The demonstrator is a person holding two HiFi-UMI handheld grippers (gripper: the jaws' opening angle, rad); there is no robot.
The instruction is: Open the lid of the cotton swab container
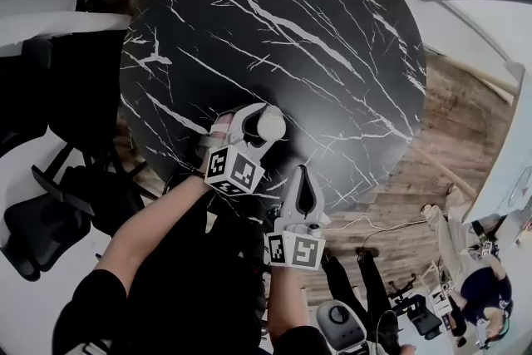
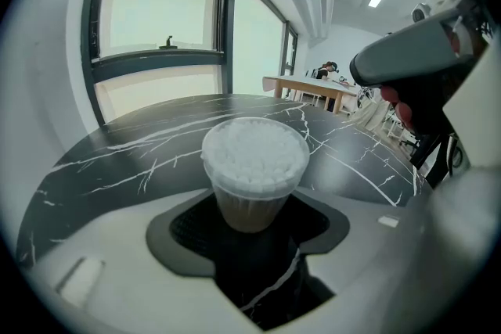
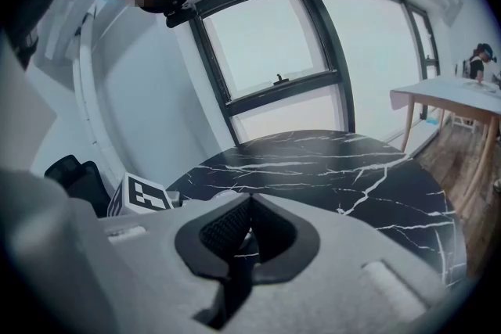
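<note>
Black marbled table (image 1: 291, 29), swab container (image 2: 254, 168), windows (image 2: 156, 4)

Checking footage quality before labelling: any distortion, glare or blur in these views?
Head view: fisheye curves the table edge, sharp overall. Left gripper view: bright windows wash out, swab container crisp, dark corners. Right gripper view: window washed out too, mosaic patch top left.

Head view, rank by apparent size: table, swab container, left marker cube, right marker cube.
1. table
2. left marker cube and right marker cube: they look alike, so unranked; both sit nearer the camera
3. swab container
</note>
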